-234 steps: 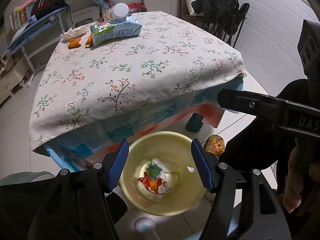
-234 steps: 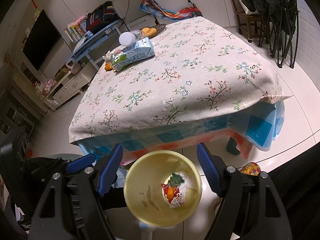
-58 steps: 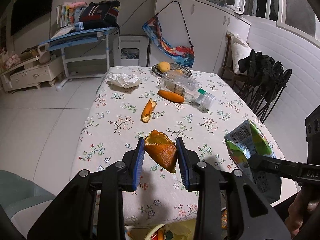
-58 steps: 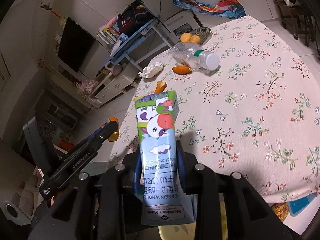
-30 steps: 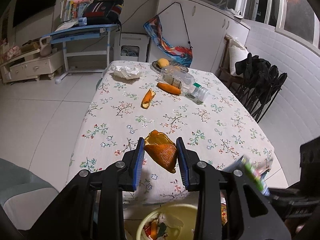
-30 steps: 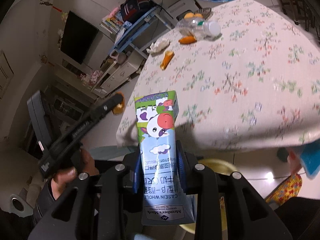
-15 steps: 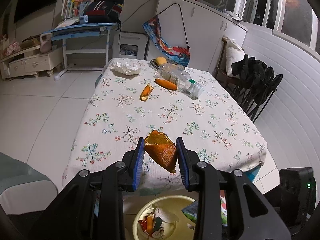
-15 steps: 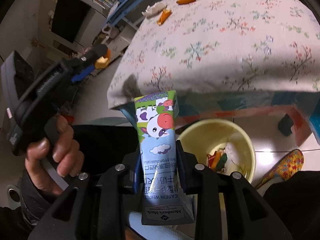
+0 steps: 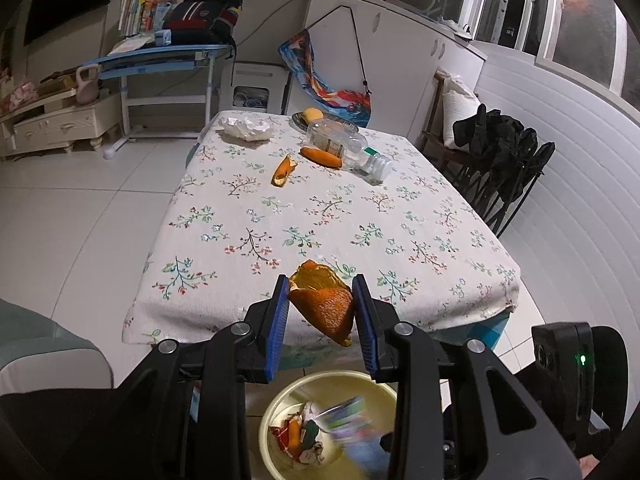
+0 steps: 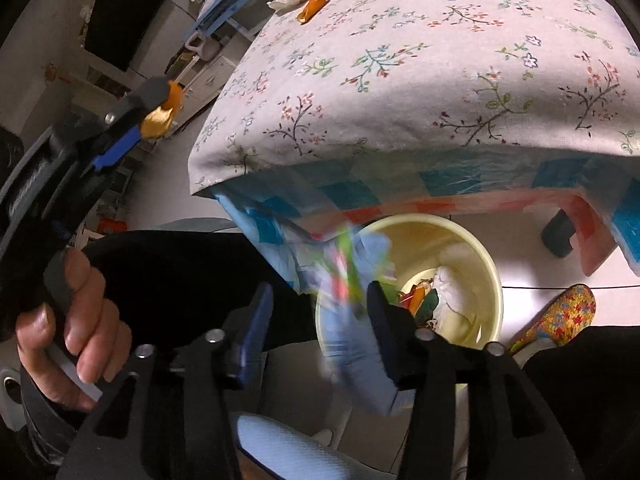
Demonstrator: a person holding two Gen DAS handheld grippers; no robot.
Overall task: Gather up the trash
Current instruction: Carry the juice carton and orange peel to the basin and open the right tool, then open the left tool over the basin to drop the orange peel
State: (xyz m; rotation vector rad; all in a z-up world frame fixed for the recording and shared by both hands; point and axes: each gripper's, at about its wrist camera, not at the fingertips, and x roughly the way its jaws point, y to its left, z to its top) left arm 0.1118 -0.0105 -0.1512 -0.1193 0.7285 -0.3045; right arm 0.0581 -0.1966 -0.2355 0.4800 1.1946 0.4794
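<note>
orange peel [image 9: 325,307] clamped (left), carton [image 10: 349,300] blurred

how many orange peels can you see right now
3: one peel in the left claw, two on the table: a mid-table peel and one beside the bottle. Bin may hide more.
</note>
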